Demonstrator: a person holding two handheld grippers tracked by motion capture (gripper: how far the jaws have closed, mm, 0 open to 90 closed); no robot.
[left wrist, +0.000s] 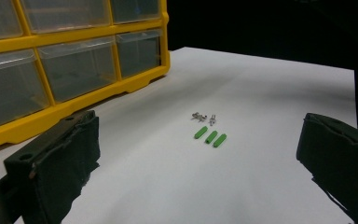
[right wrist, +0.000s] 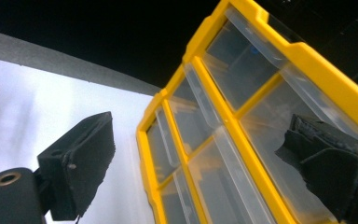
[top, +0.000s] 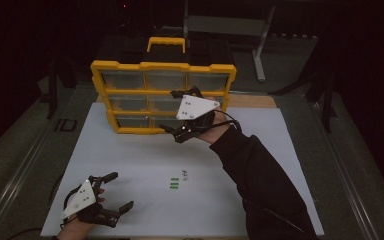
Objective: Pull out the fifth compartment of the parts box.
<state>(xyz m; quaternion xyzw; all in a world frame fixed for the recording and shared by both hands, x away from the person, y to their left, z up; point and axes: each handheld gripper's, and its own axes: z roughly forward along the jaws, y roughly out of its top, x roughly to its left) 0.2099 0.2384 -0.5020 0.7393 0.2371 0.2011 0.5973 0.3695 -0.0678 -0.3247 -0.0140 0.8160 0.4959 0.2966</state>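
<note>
I see the white table top (top: 145,165) running from my near edge up to the yellow drawer cabinet (top: 162,97), which stands upright at the far side with its clear drawer fronts facing me. The high view gives me the whole cabinet with its handle on top; my right gripper view gives only a tilted close look at its drawers (right wrist: 223,140) and yellow frame, with white surface off to the left of them. My right gripper (top: 180,114) is raised in front of the cabinet's lower right drawers, jaws spread wide with nothing between them; I cannot tell whether a jaw touches a drawer front. My left gripper (top: 115,191) sits near the front left corner of the table, jaws also spread and empty. Between the two there is wide bare surface. The left gripper view brings out what the high view barely resolves: three short green pegs (left wrist: 210,136) lying side by side in the middle of the table, and just beyond them a few small metal screws (left wrist: 204,116), all well apart from the cabinet and both grippers.
</note>
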